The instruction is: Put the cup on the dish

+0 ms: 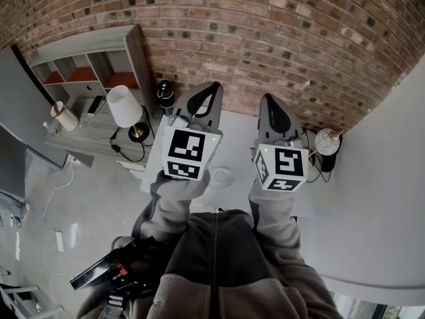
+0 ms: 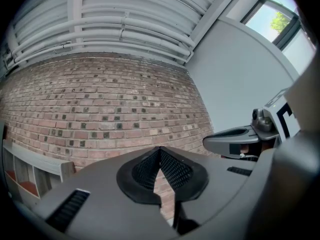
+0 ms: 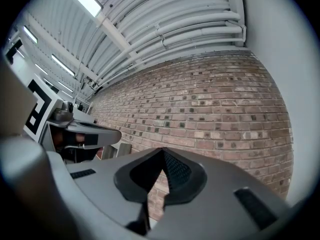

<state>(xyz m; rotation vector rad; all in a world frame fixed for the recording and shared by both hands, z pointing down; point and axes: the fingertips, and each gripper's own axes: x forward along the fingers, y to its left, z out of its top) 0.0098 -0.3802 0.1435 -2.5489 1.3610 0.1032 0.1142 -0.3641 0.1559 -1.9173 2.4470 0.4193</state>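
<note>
Sleeves (image 1: 174, 203) of grey fleece sit at the bottom of the head view, one arm to each tool. Just beyond them are the two marker cubes, the left cube (image 1: 189, 150) and the right cube (image 1: 282, 166), both facing up at the camera.

The left hand-held gripper (image 1: 214, 86) and the right hand-held gripper (image 1: 268, 100) are held side by side above the white tabletop (image 1: 239, 135), apart from each other, noses toward the wall. In the left gripper view the jaws are pressed together at the tip, with nothing between them and only brick behind. The right gripper view shows the same: jaws pressed together and empty. Each gripper view catches the other tool at its edge.

A small white dish (image 1: 221, 177) lies flat on the tabletop between the two marker cubes, close to the person.

The cup (image 1: 327, 141) stands farther off at the right side of the tabletop, near the wall and touching or just beside a dark object (image 1: 327, 161) that I cannot identify. It is well apart from the dish, and neither gripper touches it.

A black cylinder (image 1: 165, 95) stands at the far left corner of the tabletop. Left of it, on a lower grey sideboard (image 1: 86, 138), is a lamp (image 1: 123, 106) with a white shade.

Farthest back are a grey shelf unit (image 1: 86, 62) and the brick wall (image 1: 265, 25).
</note>
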